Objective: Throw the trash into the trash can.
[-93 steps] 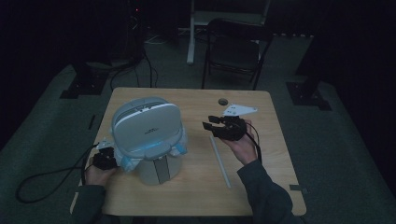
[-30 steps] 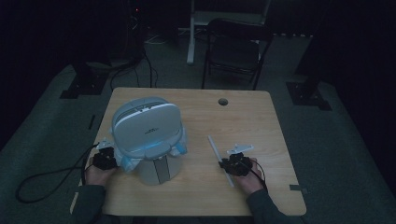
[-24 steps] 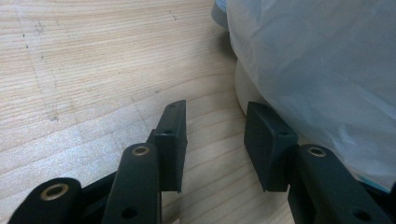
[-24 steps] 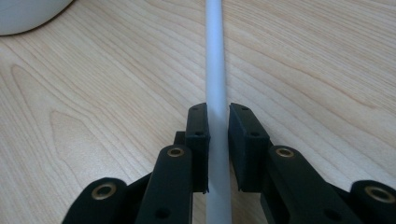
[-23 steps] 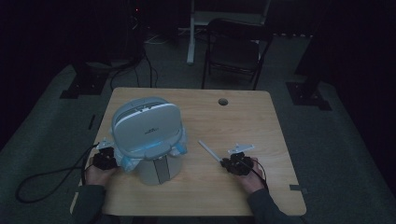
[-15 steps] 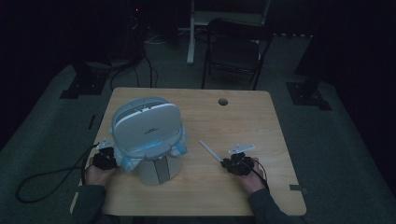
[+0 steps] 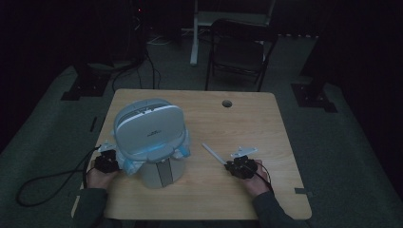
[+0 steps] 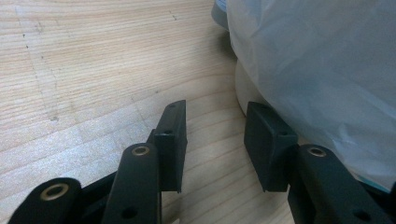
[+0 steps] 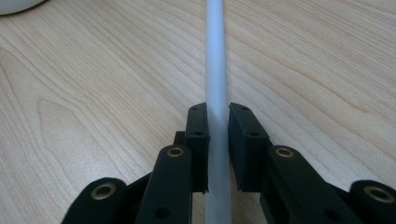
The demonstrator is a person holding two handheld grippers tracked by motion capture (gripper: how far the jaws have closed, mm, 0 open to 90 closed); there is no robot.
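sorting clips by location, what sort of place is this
Probably a dim lab or studio set up for recording rather than a home: a lone wooden table on grey carpet, a folding chair behind it, dark stand bases flanking it, and cables trailing over the floor.

Dark room, folding chair [image 7: 237, 52], grey carpet [image 7: 332, 137]

High view: dim and grainy — the room around the table [image 7: 266, 118] falls to near black, detail muddy.
Left gripper view: bright, even light; the plastic bag [image 8: 322, 70] at upper right looks soft, slightly blurred.
Right gripper view: bright — wood grain sharp, soft shadow beside the white rod [image 9: 216, 70].
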